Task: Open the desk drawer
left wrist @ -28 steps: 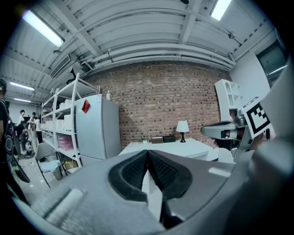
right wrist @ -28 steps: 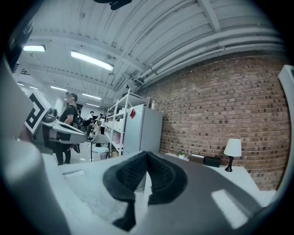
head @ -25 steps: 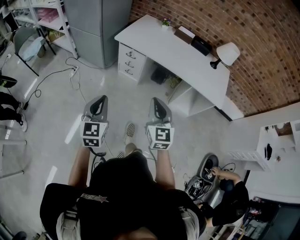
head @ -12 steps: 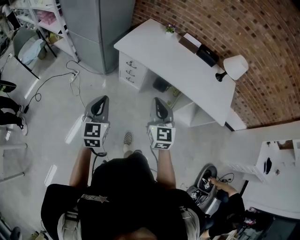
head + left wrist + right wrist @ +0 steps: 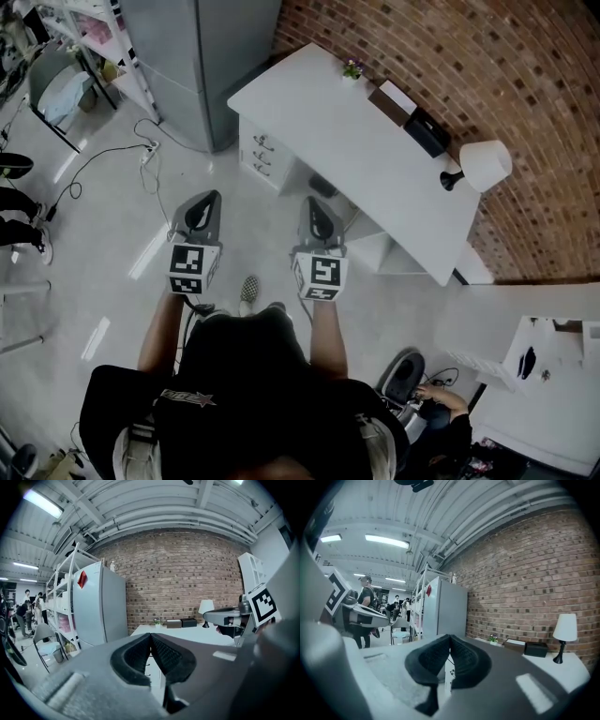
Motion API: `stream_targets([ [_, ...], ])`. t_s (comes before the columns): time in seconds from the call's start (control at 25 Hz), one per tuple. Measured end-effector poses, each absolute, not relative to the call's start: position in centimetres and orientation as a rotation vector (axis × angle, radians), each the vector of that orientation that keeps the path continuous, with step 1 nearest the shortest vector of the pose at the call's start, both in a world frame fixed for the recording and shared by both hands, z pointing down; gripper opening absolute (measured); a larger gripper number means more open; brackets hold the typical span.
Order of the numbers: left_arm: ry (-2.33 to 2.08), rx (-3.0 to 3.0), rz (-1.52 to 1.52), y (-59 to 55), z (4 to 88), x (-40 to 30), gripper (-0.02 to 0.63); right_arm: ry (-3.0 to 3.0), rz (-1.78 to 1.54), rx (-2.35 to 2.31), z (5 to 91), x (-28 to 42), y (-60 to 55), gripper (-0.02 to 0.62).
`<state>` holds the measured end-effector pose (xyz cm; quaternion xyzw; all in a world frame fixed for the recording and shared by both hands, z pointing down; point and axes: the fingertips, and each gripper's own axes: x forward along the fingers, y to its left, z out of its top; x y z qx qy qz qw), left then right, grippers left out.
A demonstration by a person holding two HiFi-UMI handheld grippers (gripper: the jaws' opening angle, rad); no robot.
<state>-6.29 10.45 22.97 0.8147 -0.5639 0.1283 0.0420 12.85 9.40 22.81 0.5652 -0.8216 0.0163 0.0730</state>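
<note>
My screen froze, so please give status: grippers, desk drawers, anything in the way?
Left gripper, right gripper: shut, empty. Three small drawers of white desk closed, some way ahead. No obstacle seen on grey floor between.

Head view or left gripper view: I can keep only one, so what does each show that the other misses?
Only the head view: the floor cable and a seated person at lower right. Only the left gripper view: the ceiling lights and the left gripper with jaws shut on nothing. Both: white desk, lamp, brick wall, grey cabinet.
</note>
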Motion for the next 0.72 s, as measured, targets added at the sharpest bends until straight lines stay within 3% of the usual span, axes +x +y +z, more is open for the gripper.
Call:
stream_targets([
  [0.72, -1.698, 2.51, 0.401, 6.1, 23.6, -5.5, 0.011, -2.476, 0.077, 1.729, 23.9, 13.1, 5.8, 0.005],
])
